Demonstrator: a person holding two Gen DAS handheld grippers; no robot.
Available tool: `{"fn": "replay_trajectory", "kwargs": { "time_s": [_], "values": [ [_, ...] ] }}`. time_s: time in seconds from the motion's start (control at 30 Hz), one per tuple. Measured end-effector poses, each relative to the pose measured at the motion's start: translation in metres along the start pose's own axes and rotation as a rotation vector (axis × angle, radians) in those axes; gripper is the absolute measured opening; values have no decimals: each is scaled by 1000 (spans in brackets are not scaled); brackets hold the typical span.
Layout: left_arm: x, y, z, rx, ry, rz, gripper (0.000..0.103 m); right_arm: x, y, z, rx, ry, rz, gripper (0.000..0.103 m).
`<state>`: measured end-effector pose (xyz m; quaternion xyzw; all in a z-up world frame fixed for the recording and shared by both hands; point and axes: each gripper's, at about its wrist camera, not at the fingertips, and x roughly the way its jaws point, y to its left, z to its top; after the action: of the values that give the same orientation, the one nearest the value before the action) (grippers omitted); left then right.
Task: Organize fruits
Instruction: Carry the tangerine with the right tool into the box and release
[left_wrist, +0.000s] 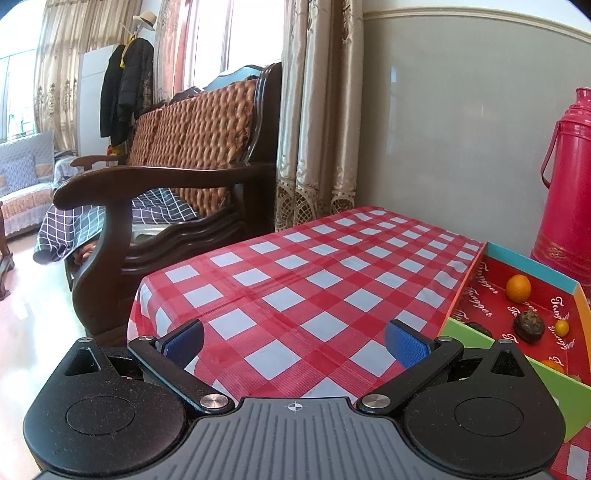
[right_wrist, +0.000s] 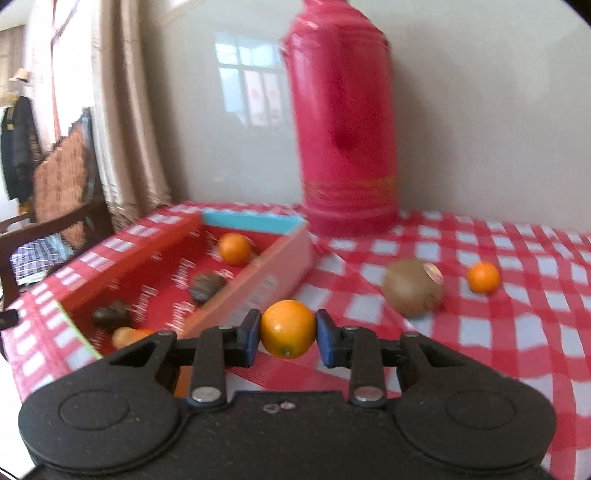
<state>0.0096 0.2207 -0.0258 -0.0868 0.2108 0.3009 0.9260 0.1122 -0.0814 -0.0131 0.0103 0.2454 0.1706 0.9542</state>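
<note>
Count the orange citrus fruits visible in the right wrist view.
4. One held in the right gripper; one at the box's far end; one partly hidden at its near end; one on the tablecloth right of the kiwi. More may be hidden.

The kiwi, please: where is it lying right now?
In the right wrist view, the kiwi lies on the tablecloth, between the box and a small orange.

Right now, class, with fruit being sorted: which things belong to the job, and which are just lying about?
Belongs to the job:
right claw gripping an orange
box holding fruit
kiwi
small orange on the cloth
open left claw

Lying about:
red flask
wooden chair
curtains
</note>
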Motion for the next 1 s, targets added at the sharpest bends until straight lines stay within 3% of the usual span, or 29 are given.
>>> {"fn": "replay_trajectory", "kwargs": {
  "time_s": [0.1,0.4,1.0],
  "values": [
    [0,-1,0,-3,1,-4,103,-3,17,7,-32,-34,49,24],
    [-4,-11,-1,41,-17,-4,103,14,58,6,-90,-11,138,24],
    [-5,-20,-2,82,-16,-1,103,26,74,-2,-122,27,126,27]
  ]
}}
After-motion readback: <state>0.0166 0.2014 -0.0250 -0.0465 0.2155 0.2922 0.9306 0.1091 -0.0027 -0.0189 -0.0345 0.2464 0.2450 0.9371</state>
